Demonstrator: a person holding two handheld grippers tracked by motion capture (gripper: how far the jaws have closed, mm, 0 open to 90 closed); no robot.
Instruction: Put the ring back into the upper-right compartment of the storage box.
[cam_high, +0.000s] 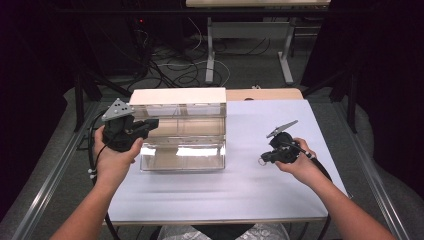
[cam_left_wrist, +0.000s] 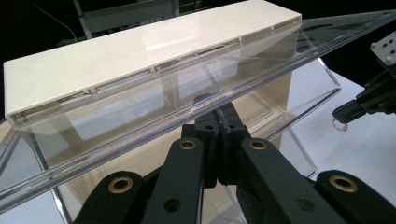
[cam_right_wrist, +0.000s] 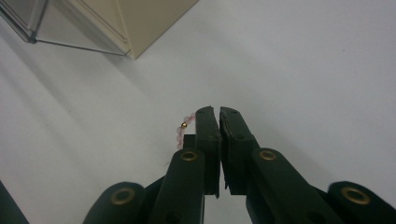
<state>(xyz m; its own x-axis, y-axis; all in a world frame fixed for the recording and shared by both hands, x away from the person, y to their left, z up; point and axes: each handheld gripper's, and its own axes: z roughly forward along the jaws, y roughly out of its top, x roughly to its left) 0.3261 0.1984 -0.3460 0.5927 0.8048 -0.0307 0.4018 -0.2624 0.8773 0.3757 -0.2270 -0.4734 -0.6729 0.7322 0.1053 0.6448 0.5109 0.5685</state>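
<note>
Organizer box (cam_high: 182, 131), clear acrylic with cream top, at table's (cam_high: 260, 190) left rear; no legible writing. Left gripper (cam_left_wrist: 219, 111) clamped on its clear flap (cam_left_wrist: 140, 135). Right gripper (cam_right_wrist: 219, 112) nearly closed, pinching pink bead bracelet (cam_right_wrist: 183, 128) above table's right side.

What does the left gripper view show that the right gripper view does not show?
The left gripper view alone shows the left gripper shut on the clear lid of the box, lifted and tilted, with the cream top behind it, and the right gripper from outside with a small ring of beads hanging at its tip. The right gripper view alone shows the bracelet close up: pink beads and one gold bead, pinched in the shut jaws. Both show the white table and part of the box.
</note>
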